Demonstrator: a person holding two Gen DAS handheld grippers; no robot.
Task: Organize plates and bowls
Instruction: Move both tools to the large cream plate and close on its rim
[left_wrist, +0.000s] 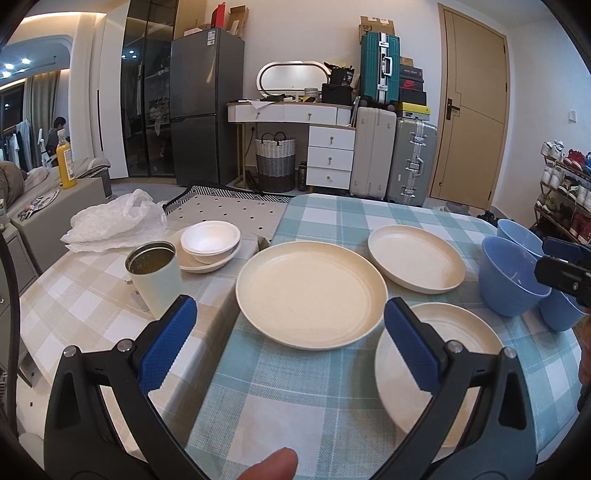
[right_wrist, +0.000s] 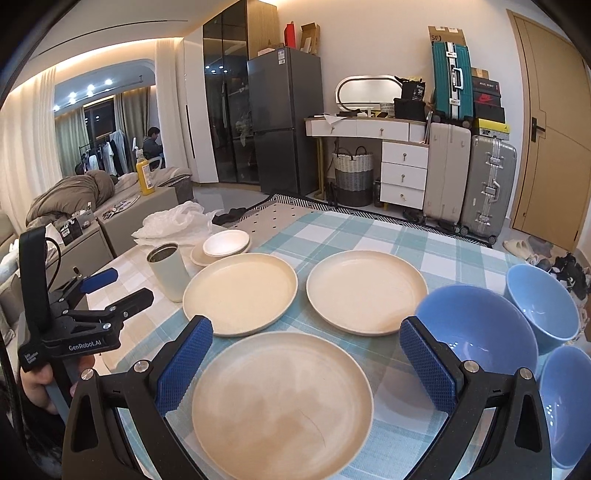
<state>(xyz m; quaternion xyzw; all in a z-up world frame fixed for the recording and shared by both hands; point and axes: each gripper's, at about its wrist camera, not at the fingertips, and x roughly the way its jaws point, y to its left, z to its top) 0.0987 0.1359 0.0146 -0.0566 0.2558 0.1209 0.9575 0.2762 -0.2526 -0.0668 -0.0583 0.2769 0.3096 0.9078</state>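
From the left wrist, my left claw (left_wrist: 290, 343) hangs wide open over the table (left_wrist: 280, 398), holding nothing. Its right finger overlaps the rim of the near plate (left_wrist: 461, 373); bare checked cloth lies between the fingers. Ahead sits the large plate (left_wrist: 310, 293), and the far plate (left_wrist: 415, 264) lies just beside it with a thin gap. Three blue bowls (left_wrist: 513, 275) crowd the table's right edge. Left of the plates stand a cup (left_wrist: 155, 275), white foam bowls (left_wrist: 210, 242) and a plastic bag (left_wrist: 114, 221).

From the right wrist, my right claw (right_wrist: 304, 363) is also spread wide and empty, its fingers flanking the near plate (right_wrist: 282, 406). Its right finger stands just before the nearest blue bowl (right_wrist: 476, 338). The other two plates lie beyond, close but apart. My left claw (right_wrist: 110, 288) shows at the left, open, above the table's left side.
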